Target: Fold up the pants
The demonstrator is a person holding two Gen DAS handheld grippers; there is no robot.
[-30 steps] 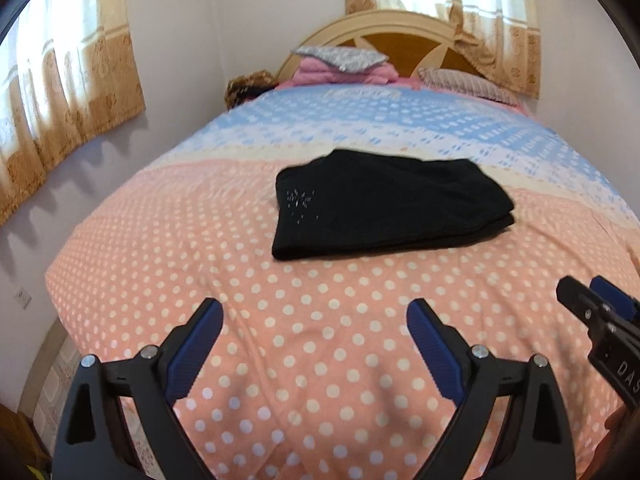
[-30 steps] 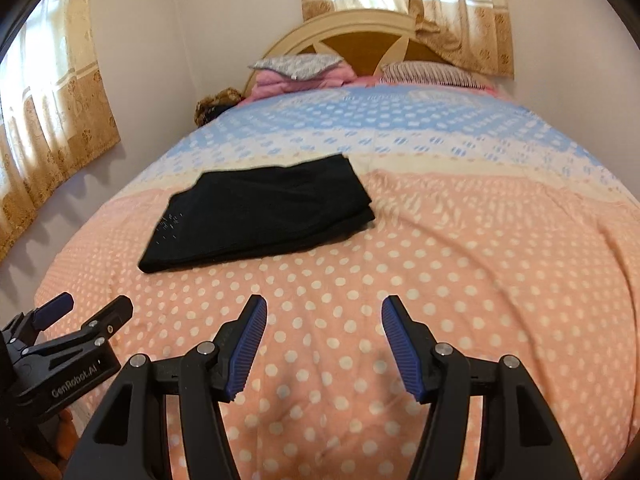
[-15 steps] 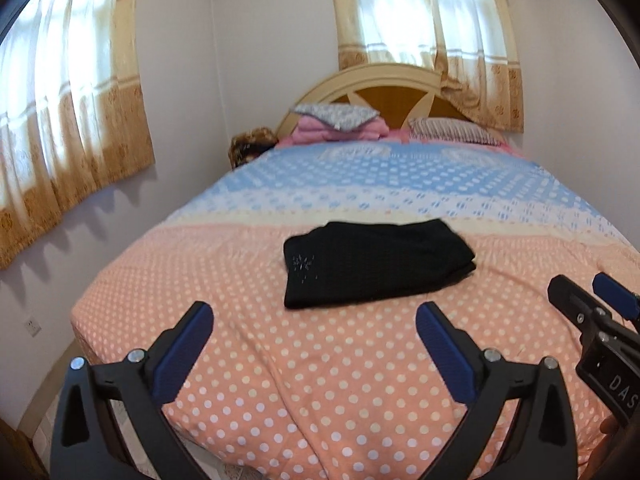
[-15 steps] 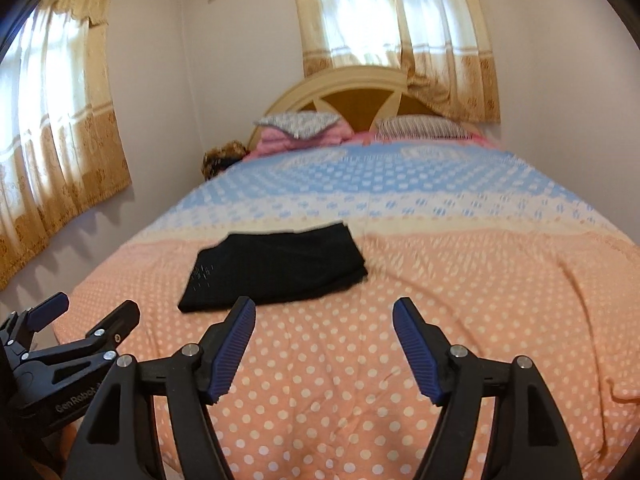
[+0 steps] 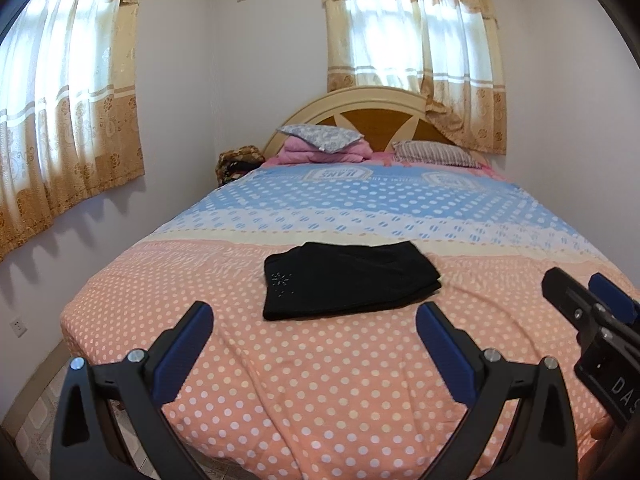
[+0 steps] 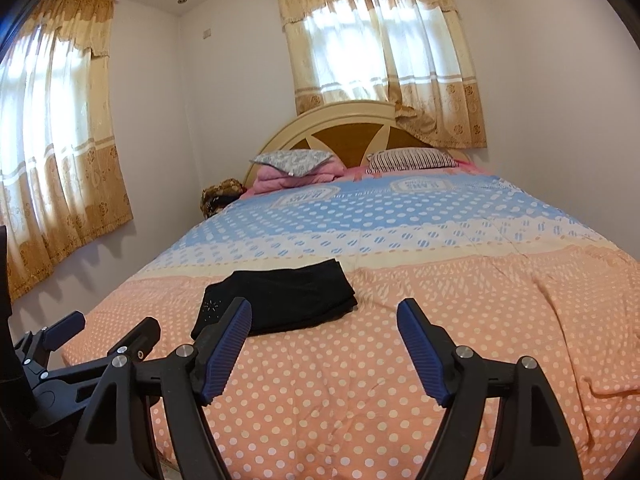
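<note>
1. My left tool (image 5: 314, 322) hangs wide over the bed's (image 5: 320, 392) foot; nothing between its pads.
2. My right tool (image 6: 324, 320) is spread wide too; empty.
3. Black pants (image 5: 348, 280) lie folded flat on the orange dotted cover; well apart from both tools.

Home bedroom: bed (image 5: 320, 380), curtains (image 5: 416, 60)

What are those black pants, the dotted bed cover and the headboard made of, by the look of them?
The pants look like a soft matte knit, perhaps cotton or a blend; they lie limp, with small sparkly studs near one corner. The bed cover seems to be printed woven cloth, thin and lightly wrinkled. The headboard looks like cream-painted wood with brown panels, smooth and slightly glossy, though laminate is possible.
</note>
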